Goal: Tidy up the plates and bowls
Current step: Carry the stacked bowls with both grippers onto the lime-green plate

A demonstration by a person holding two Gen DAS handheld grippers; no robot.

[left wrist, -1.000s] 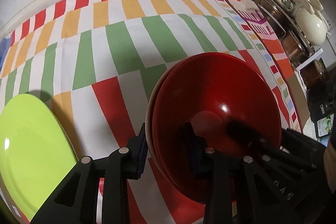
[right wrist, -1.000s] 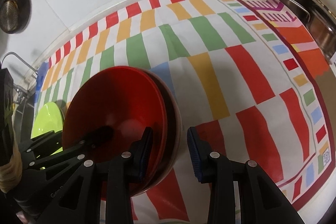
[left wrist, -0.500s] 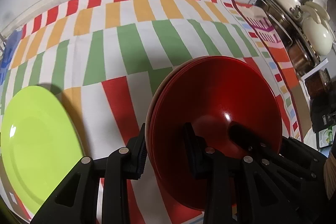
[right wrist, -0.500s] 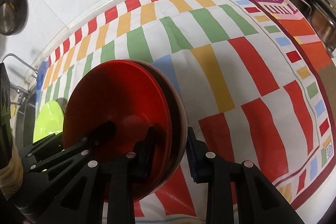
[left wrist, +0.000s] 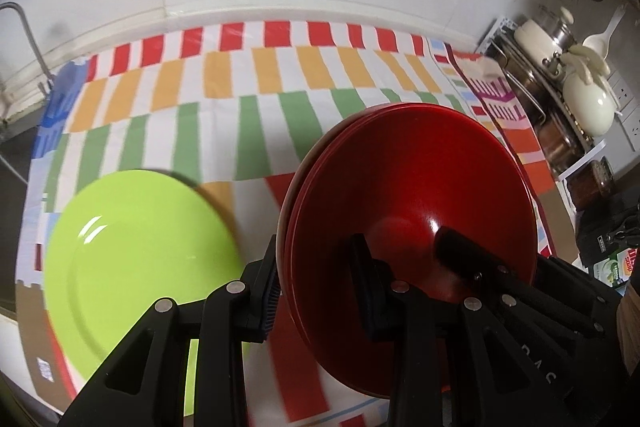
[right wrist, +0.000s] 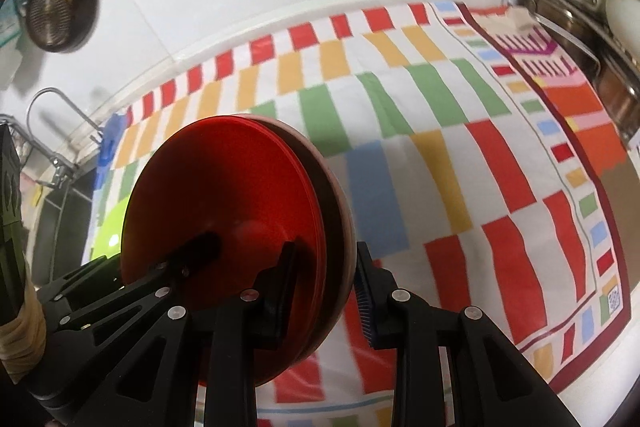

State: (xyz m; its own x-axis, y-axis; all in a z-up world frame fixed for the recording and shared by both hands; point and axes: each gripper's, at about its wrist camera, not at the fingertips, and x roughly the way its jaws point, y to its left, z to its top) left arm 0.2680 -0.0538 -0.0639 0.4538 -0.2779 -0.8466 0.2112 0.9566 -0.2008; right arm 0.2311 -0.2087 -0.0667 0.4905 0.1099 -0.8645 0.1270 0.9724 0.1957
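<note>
Lifted higher than a second ago, the stacked red bowls [left wrist: 412, 195] hang tilted over the striped cloth [left wrist: 280, 75], clamped at opposite rims by the left gripper [left wrist: 316, 287] and right gripper [right wrist: 324, 291]. Beside them on the cloth lies a green plate [left wrist: 132, 247], pots [left wrist: 568, 75] crowd the far right, and no lettering is legible.

Pale letters "DAC" on right tongs [left wrist: 448, 259], green carton's print [left wrist: 618, 263] unreadable

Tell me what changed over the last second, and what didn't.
Both cameras pulled back and up: more wall and cloth show. In the left wrist view the green plate slid from the left edge toward the centre. The right tongs closed onto the rim of the red plate stack, where a second ago one finger stood clear. The left tongs kept their grip on the opposite rim. The striped cloth stayed flat.
</note>
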